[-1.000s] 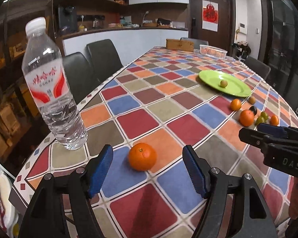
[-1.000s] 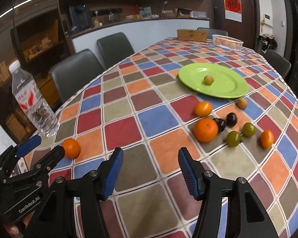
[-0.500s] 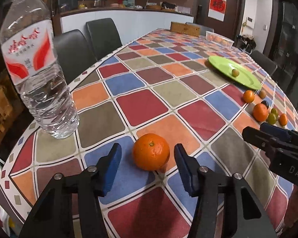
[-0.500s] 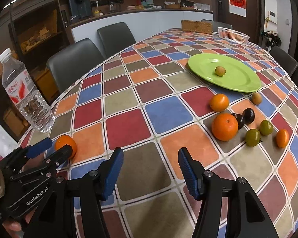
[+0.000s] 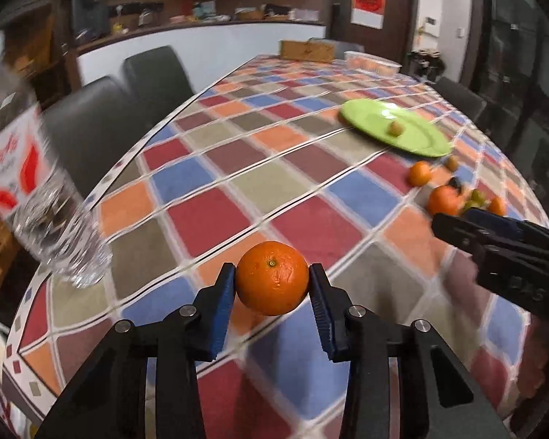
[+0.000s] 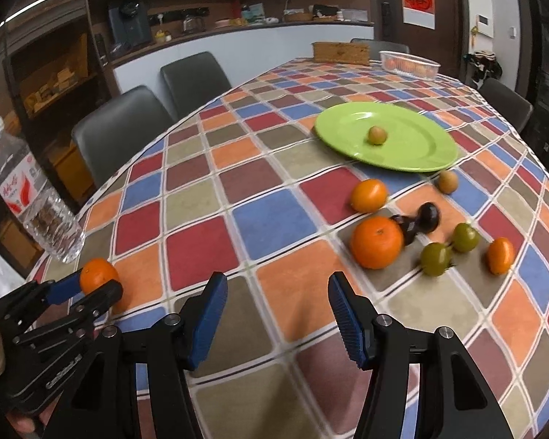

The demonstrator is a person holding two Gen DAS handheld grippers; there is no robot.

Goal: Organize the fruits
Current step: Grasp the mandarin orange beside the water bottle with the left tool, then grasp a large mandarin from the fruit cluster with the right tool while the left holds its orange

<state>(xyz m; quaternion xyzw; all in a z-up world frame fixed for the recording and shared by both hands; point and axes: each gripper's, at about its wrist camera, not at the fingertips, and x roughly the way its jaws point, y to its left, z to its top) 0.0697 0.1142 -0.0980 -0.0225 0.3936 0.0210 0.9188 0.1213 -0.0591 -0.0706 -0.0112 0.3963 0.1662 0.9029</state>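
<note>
My left gripper (image 5: pixel 272 274) has an orange (image 5: pixel 272 278) between its blue pads, which touch it on both sides while the jaws are still closing. The right wrist view shows the same orange (image 6: pixel 97 274) at the table's near left corner. My right gripper (image 6: pixel 277 285) hangs open over the tablecloth with nothing between its fingers. Beyond it lie a large orange (image 6: pixel 376 243), a smaller orange (image 6: pixel 369 195), dark fruits (image 6: pixel 428 217), two green fruits (image 6: pixel 436 259) and another small orange (image 6: pixel 500 256). A green plate (image 6: pixel 413 153) holds one small brown fruit (image 6: pixel 377 134).
A water bottle (image 5: pixel 44 201) stands close to the left of the held orange, near the table edge. Dark chairs (image 6: pixel 117 128) line the left side. A wooden box (image 6: pixel 340 53) and a white basket (image 6: pixel 410 64) sit at the far end.
My left gripper moved forward over the orange and its jaws narrowed from wide apart until the pads touch it. The right gripper stayed open and shifted only slightly.
</note>
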